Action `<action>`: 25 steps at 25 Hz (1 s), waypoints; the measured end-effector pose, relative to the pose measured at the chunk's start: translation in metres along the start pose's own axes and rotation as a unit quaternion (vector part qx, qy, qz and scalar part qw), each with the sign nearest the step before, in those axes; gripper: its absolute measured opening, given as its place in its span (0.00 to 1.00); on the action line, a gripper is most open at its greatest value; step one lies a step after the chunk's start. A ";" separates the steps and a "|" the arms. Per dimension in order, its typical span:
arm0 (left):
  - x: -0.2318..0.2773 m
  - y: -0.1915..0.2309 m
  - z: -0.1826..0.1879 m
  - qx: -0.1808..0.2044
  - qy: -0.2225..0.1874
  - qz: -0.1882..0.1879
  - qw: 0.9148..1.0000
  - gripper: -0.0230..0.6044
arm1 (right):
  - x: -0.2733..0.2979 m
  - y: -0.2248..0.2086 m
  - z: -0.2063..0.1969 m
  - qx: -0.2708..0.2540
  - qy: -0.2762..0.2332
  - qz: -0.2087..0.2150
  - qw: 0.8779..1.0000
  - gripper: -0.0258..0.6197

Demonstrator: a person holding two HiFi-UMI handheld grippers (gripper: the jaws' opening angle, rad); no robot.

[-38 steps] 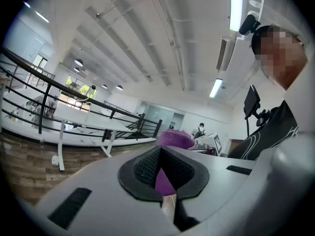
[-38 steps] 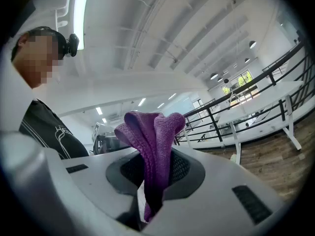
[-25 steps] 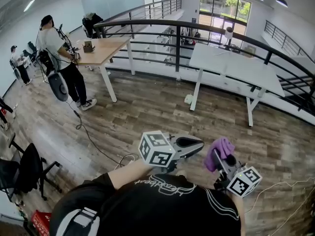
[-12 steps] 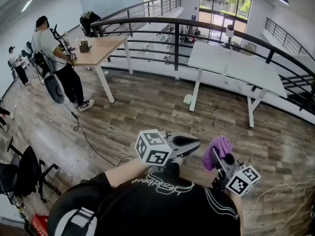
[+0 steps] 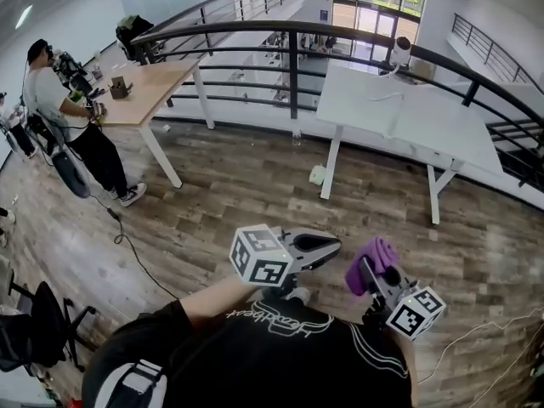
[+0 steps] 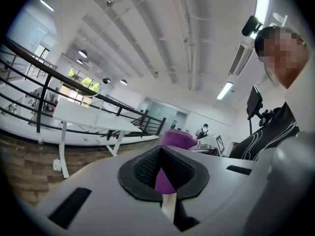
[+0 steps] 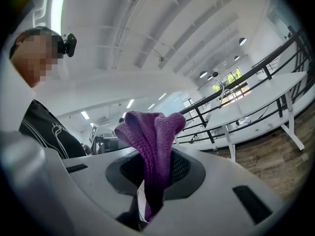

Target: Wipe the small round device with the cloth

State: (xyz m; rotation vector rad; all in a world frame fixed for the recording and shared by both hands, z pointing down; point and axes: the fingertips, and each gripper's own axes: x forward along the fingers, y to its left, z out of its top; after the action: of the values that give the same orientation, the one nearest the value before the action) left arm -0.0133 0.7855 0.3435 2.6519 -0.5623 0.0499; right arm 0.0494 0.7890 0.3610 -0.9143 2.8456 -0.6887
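Since a second ago the white counter [image 5: 442, 126] has drawn nearer in the head view, and the person [image 5: 51, 100] at the wooden counter [image 5: 149, 92] has slid off to the far left. Both grippers hang at the same spot, near the wearer's chest.

What I take for the small round device [image 5: 399, 51] is a pale, dark-faced knob on a stand at the far edge of that white counter, well apart from both grippers and not yet touched. It looks light and easy to tip, so I'd steady it low at the stand and wipe the rounded head gently.

The purple cloth [image 5: 379, 252] is pinched in the jaws of the right gripper [image 5: 369, 268]. It is a soft, limp knit, and a bunched lobe stands proud of the jaw tips, which is the natural part to wipe with. The left gripper [image 5: 330, 246], just beside it, has its jaws closed on nothing; the purple glimpsed past them is the other gripper's cloth.

White script runs across the black shirt [image 5: 280, 347], but I cannot read it. The cubes [image 5: 259, 257] carry only square black-and-white markers. A dark railing [image 5: 340, 36] curves behind the counters, above the wood-plank floor [image 5: 212, 194].
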 end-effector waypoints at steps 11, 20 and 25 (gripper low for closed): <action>0.051 0.214 0.102 0.034 0.015 -0.031 0.999 0.05 | 0.167 -0.137 0.090 -0.014 -0.008 -0.038 0.999 0.13; 0.073 0.269 0.117 0.043 0.014 -0.060 0.997 0.05 | 0.198 -0.187 0.100 -0.004 -0.005 -0.066 0.998 0.13; 0.091 0.300 0.122 0.040 0.009 -0.056 0.998 0.05 | 0.214 -0.218 0.112 -0.008 0.001 -0.060 0.998 0.13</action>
State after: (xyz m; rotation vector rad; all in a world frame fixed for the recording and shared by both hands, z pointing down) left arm -0.0547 0.4522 0.3636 2.7532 -0.4132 0.0656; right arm 0.0130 0.4659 0.3704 -1.0956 2.8210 -0.6784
